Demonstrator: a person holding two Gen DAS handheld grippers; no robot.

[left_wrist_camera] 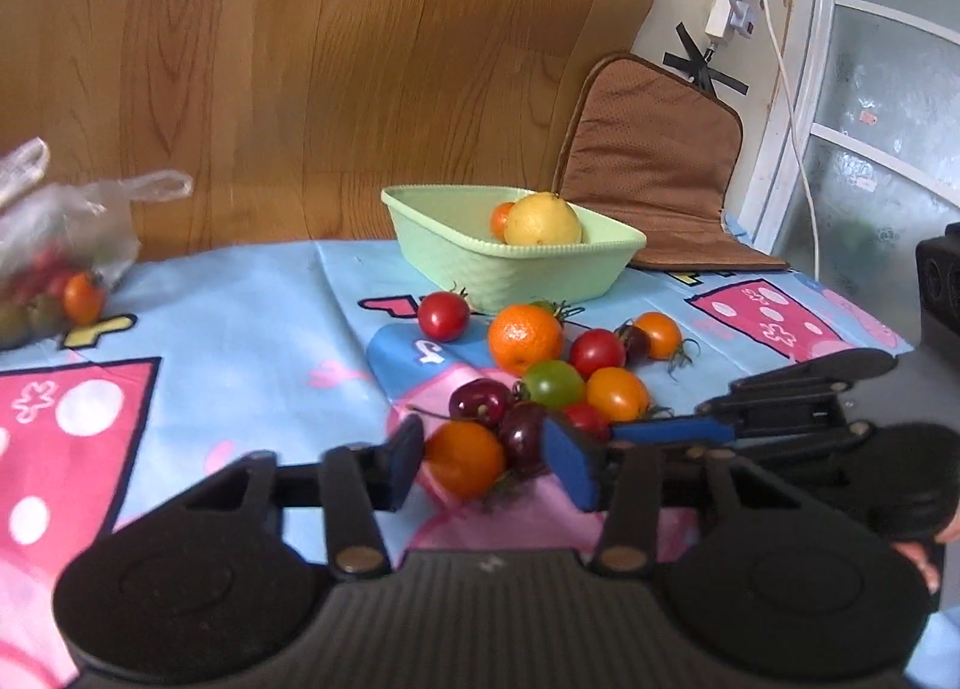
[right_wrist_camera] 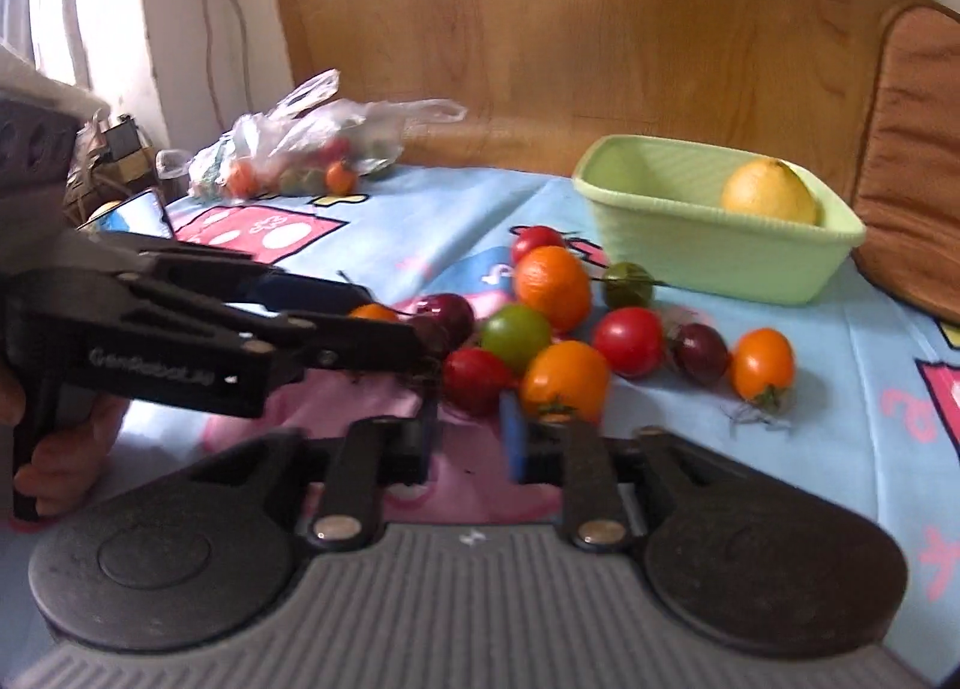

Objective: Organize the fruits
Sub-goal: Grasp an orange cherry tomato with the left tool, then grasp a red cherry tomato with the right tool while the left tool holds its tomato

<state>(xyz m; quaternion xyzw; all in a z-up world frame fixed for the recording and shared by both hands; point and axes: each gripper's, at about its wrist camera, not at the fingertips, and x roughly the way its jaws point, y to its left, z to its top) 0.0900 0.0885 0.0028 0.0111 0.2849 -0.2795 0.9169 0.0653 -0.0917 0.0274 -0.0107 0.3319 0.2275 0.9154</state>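
Left gripper: jaws parted, bracketing round orange tomato beside dark cherries. Right gripper: released, empty. Advice: close gently, exclude cherries, carry to pale-green plastic basket.

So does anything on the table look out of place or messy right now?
Yes: small tomatoes, cherries and a round orange mandarin lie loose on the blue cartoon tablecloth, outside the pale green plastic basket, which holds only a yellow lemon and one orange fruit.

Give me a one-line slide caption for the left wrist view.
Open left hand-held gripper straddles an orange tomato and dark cherries; green basket holds a lemon.
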